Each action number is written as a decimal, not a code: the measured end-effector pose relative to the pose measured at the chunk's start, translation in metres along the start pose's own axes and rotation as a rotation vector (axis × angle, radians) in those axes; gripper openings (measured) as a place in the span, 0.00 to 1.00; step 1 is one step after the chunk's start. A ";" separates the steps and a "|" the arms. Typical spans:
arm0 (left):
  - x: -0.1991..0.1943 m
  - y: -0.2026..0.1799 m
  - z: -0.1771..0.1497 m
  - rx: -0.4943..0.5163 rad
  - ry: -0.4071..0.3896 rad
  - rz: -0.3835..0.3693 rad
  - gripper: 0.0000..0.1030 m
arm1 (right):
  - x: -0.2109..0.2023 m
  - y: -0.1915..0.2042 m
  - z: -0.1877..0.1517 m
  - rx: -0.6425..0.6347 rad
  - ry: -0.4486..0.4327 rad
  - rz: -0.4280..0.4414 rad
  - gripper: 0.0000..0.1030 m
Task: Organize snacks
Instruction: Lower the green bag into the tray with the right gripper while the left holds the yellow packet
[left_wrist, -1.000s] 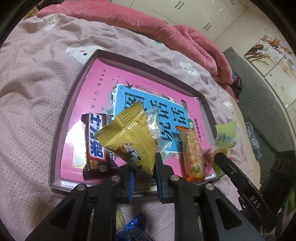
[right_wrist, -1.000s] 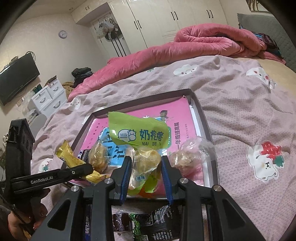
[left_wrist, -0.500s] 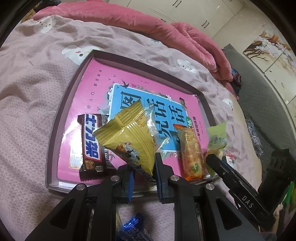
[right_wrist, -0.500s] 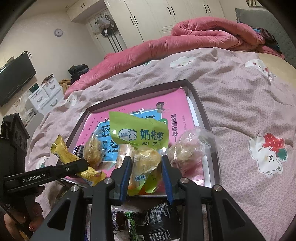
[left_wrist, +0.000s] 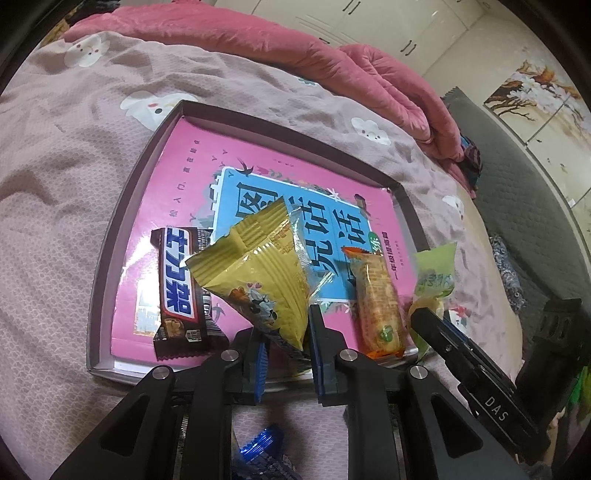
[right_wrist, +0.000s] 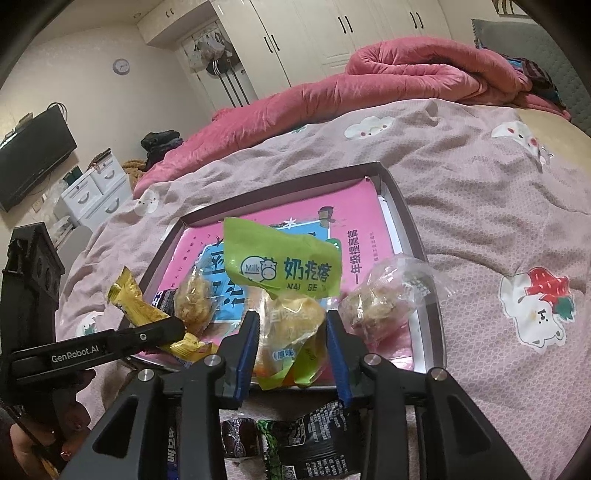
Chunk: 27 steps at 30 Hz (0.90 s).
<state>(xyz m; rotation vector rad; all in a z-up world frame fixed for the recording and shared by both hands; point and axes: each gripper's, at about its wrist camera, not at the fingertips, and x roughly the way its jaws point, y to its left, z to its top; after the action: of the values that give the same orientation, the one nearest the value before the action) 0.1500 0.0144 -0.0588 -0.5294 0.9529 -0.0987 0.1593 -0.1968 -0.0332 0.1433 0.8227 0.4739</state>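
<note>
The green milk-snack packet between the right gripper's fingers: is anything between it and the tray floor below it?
Nothing visible. The green milk-snack packet sits over the near edge of the dark-rimmed tray; a clear-wrapped pastry lies right of it, not under it. The right gripper has just been opening.

Left gripper (left_wrist: 286, 345) at 6 o'clock is pinching the bottom corner of a yellow snack packet (left_wrist: 258, 273) over the tray (left_wrist: 110, 236), chocolate bar (left_wrist: 177, 291) at 9 o'clock of it, orange-wrapped snack (left_wrist: 376, 302) at 3 o'clock.

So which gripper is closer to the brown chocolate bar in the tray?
Left. The left gripper stands just right of the chocolate bar; the right gripper sits beyond the orange snack.
</note>
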 end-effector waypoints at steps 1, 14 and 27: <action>0.000 -0.001 0.000 0.001 0.000 0.000 0.20 | 0.000 0.000 0.000 0.002 0.002 0.001 0.36; -0.002 0.000 -0.001 -0.004 0.000 0.002 0.20 | -0.006 0.003 -0.001 -0.004 -0.009 0.030 0.37; -0.007 0.007 0.003 -0.025 -0.006 0.038 0.42 | -0.005 0.006 -0.002 -0.004 0.007 0.055 0.37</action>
<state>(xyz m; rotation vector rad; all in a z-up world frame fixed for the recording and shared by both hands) 0.1471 0.0237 -0.0556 -0.5336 0.9591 -0.0510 0.1530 -0.1934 -0.0296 0.1609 0.8258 0.5277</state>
